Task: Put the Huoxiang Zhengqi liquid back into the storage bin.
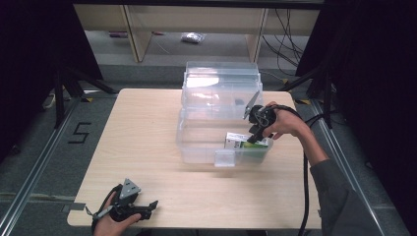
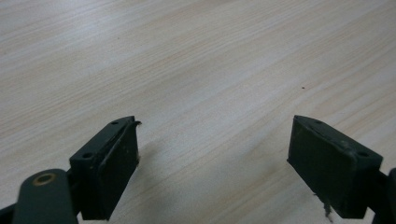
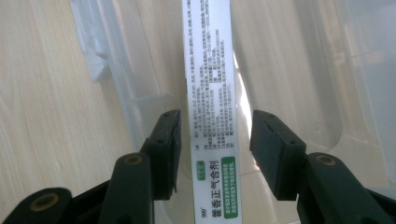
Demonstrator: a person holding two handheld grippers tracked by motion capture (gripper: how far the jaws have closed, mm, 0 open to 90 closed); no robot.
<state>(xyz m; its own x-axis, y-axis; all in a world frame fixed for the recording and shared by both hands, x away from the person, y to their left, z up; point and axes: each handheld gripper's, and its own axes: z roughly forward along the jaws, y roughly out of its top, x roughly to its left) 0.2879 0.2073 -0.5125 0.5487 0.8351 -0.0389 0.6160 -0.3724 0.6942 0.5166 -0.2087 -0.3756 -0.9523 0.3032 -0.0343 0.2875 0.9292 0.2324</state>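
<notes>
- The left hand-held gripper (image 1: 147, 206) rests low at the near left corner of the desk (image 1: 147, 128), jaws apart over bare wood, well away from everything else.
- A clear plastic bin (image 1: 196, 142) sits mid-desk with its lid tipped back.
- Inside its near right corner lies a white-and-green box (image 3: 212, 93). The right hand-held gripper (image 3: 214, 144) straddles it, jaws apart with gaps on both sides, the box's long axis running straight ahead between them. This hand is clearly the nearer one.

"999" and "藿香正气合剂" are printed on the box (image 3: 212, 116). A "5" (image 1: 78, 132) is marked on the floor, left of the table.
</notes>
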